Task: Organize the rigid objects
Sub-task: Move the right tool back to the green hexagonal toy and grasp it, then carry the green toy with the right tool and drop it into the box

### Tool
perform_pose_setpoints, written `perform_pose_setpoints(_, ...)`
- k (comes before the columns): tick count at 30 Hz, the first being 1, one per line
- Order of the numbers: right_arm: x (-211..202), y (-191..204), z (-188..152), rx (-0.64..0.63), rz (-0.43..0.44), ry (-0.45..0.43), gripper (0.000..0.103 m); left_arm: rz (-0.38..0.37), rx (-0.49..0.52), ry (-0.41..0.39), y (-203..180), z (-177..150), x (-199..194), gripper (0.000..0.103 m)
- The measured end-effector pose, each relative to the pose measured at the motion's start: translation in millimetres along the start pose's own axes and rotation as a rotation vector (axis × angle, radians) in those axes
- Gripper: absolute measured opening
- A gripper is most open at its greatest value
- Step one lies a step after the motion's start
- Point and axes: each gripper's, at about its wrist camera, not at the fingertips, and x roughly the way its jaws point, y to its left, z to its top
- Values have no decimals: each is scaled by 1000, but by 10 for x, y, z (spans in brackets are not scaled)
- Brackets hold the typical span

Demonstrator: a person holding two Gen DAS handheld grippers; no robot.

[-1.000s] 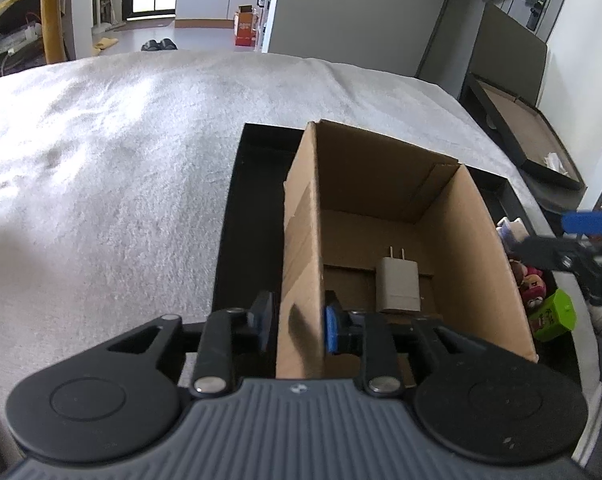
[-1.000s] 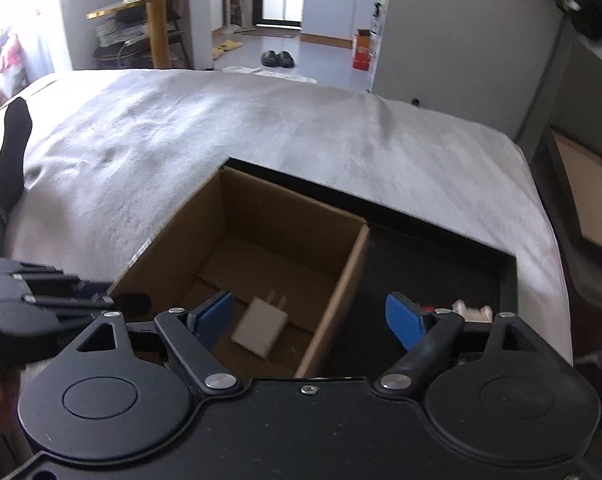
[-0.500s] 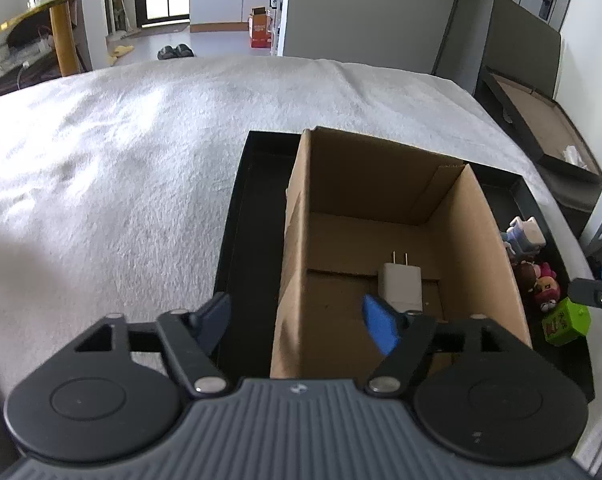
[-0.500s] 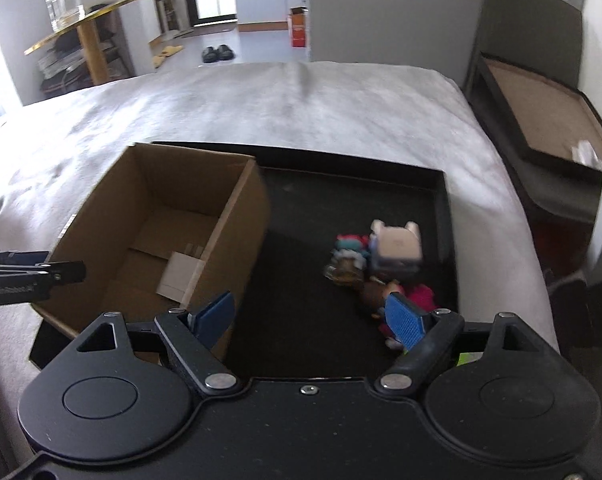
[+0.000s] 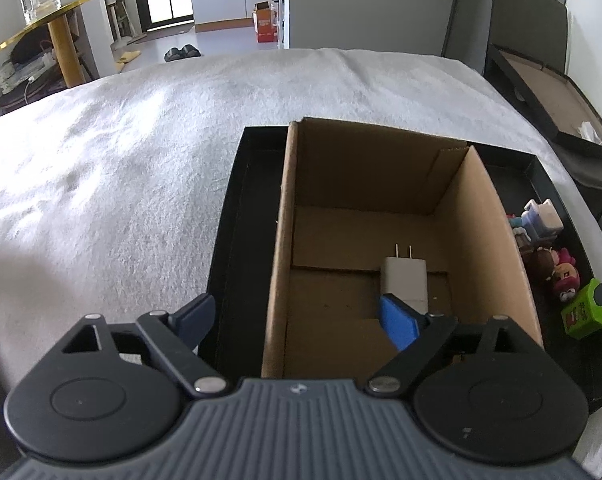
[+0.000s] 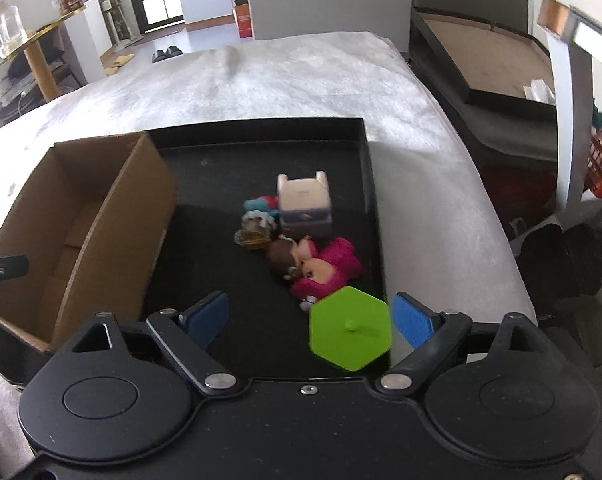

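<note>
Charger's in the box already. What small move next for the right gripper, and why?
Probably ease the right gripper down so its open jaws, which have just been opening, straddle the green hexagonal piece, then close. That piece lies nearest, partly between the fingers and untouched, in the black tray beside the other toys, while the cardboard box holds only the charger.

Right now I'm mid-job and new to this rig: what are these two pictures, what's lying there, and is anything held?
Each picture comes from a camera on a hand-held two-finger gripper, looking along its blue-padded fingers. The left gripper has just opened; its jaws straddle the near left wall of the cardboard box, gripping nothing. A white plug charger lies inside. The box sits in a black tray on a white blanket. The right gripper, jaws also just opening, hangs over the green hexagonal block without touching it. Small toy figures and a white cube toy lie beyond.
</note>
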Motion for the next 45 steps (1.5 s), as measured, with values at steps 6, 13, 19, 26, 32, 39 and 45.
perform_pose_setpoints(6, 109, -144, -50, 45, -14, 10, 88, 17, 8, 18, -88, -15, 39, 88)
perform_pose_setpoints(13, 280, -173, -100, 31, -68, 37, 72, 38, -14, 64, -77, 23, 81, 88)
perform_pose_setpoints(19, 278, -159, -94, 30, -44, 48, 52, 76, -40, 86, -55, 54, 98, 88)
perform_pose_setpoints(26, 142, -132, -43, 33, -35, 21, 52, 90, -24, 89, -99, 66, 91, 88)
perform_pose_setpoints(32, 47, -76, 30, 31, -29, -4, 52, 82, -25, 64, -89, 53, 65, 88)
perform_pose_setpoints(39, -63, 36, 130, 8, -21, -33, 52, 72, -37, 29, -38, 2, 25, 88)
perform_pose_setpoints(45, -160, 180, 220, -13, -16, -61, 52, 70, -51, -13, 31, -29, -21, 85)
